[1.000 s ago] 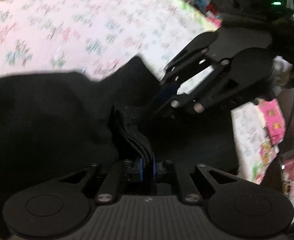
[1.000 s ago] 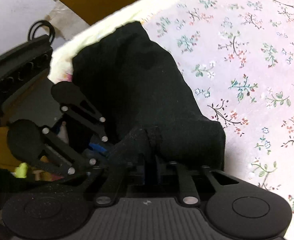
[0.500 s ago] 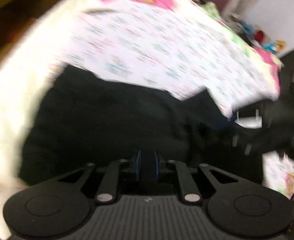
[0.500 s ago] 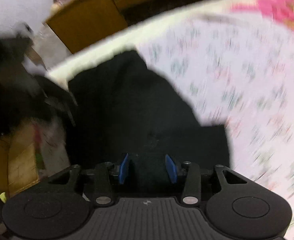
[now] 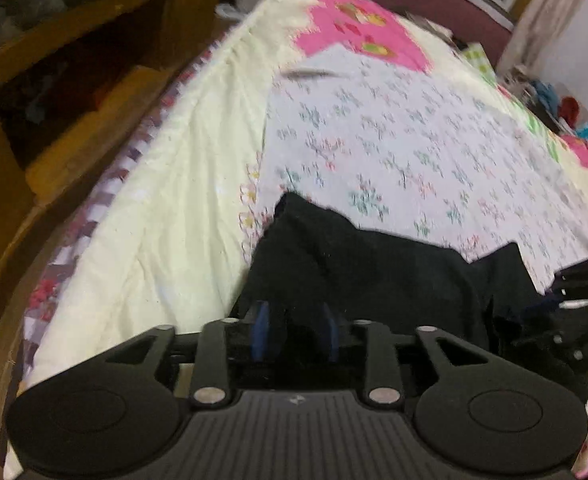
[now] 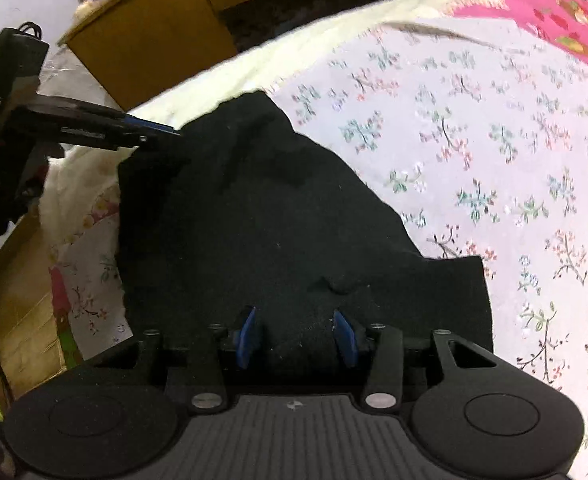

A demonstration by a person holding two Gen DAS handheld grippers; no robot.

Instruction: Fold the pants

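Note:
The black pants [image 6: 262,216] lie folded in a dark heap on the floral bedspread [image 6: 493,152]. They also show in the left wrist view [image 5: 373,276]. My right gripper [image 6: 295,338] is open, its blue pads spread over the near edge of the pants. My left gripper [image 5: 294,332] is open too, pads apart above the left edge of the pants. The left gripper shows side-on in the right wrist view [image 6: 162,130] at the far left edge of the pants. The right gripper shows in the left wrist view [image 5: 573,312] at the right.
The bed's cream border [image 5: 182,184] runs along the left edge. A wooden shelf unit [image 5: 54,80] stands beside the bed. A pink patterned patch [image 5: 353,28] lies at the far end. Clutter [image 5: 565,104] sits beyond the bed at the right.
Both grippers were shut on folds of the pants a second ago. They have let go, opened, and pulled back, and the pants now lie flat on the bed.

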